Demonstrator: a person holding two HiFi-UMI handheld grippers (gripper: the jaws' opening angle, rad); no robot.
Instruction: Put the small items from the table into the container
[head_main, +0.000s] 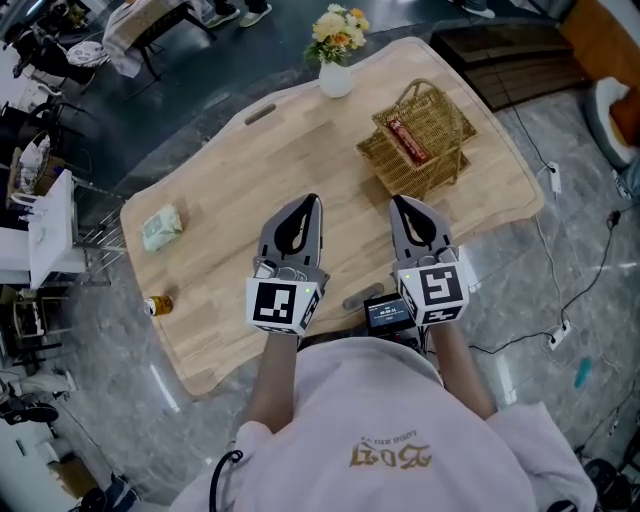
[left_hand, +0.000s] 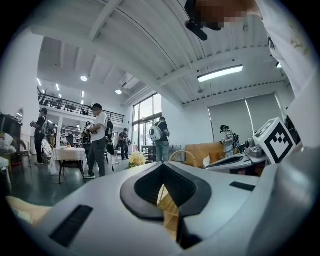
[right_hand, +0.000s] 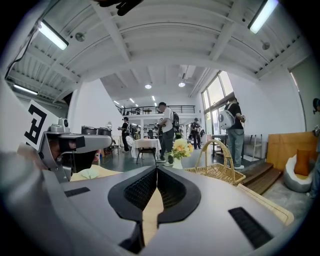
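The container is a wicker basket (head_main: 425, 135) with an arched handle, standing open-topped on a pale wooden table (head_main: 240, 180). One red packet (head_main: 407, 140) already lies inside the basket.

Two small items remain outside it. A pale green packet (head_main: 161, 227) lies well to the left of the basket, close to the table's left edge. A small brown item (head_main: 158, 305), too small to identify, sits farther from the basket again, to its left and nearer you, right at the table's rim.

A white vase of yellow flowers (head_main: 336, 55) stands just beyond the basket and to its left, at the far edge.

Your left gripper (head_main: 314, 202) hovers left of the basket and nearer you. Its jaws are pressed together with nothing between them, as the left gripper view (left_hand: 161, 164) confirms.

Your right gripper (head_main: 398, 202) hangs just in front of the basket on your side, jaws likewise closed and empty (right_hand: 156, 169).

The table has a wavy outline. The stretch between the basket and the green packet is bare wood.

Grey polished floor (head_main: 580, 250) surrounds it, with cables (head_main: 560, 300) trailing to the right of the basket. Dark wooden steps (head_main: 510, 50) rise behind the basket.

The gripper views show a high white hall with several people standing well beyond the basket.
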